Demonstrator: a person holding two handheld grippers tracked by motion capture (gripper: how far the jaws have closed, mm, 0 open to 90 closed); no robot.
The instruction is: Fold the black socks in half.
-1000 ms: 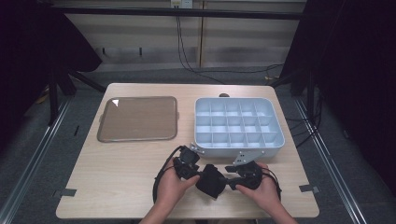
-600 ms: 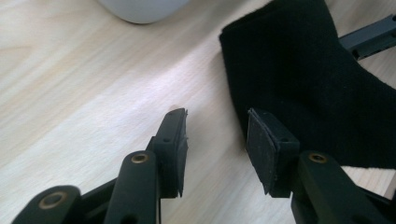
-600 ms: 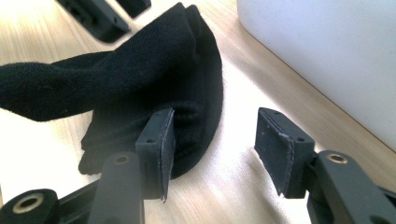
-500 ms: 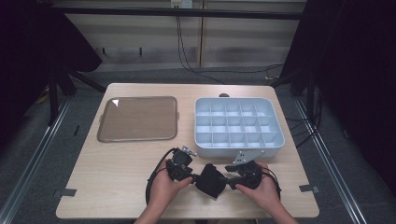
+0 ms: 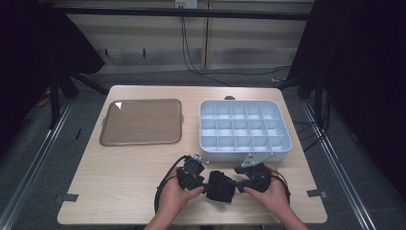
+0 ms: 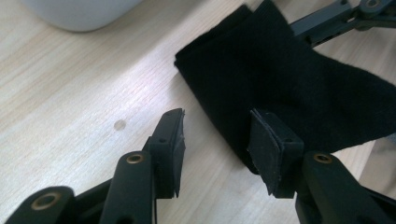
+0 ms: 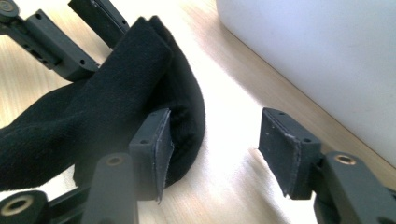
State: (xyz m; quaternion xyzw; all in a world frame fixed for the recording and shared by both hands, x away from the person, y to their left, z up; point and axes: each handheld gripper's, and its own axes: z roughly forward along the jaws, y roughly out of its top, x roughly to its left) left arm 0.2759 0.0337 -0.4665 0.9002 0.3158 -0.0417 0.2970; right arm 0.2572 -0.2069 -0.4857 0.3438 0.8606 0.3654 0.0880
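A folded black cloth [image 5: 220,188] lies on the wooden table [image 5: 119,167] near the front edge, between my two grippers. My left gripper [image 5: 205,184] points at its left side. In the left gripper view the left gripper [image 6: 219,144] is open, with its right pad [image 6: 271,144] over the cloth [image 6: 280,79] corner and its left pad over bare wood. My right gripper [image 5: 238,184] faces the cloth's right side. In the right gripper view the right gripper [image 7: 219,149] is open and its jaws have just been opening; the cloth's [image 7: 112,88] rounded fold bulges past the left pad [image 7: 156,149] into the gap.
A white compartment box [image 5: 282,143] stands just behind the hands, and its wall [image 7: 327,56] looms close in the right gripper view. A brown tray [image 5: 141,122] sits at the back left. Bare wood stretches left of the left hand.
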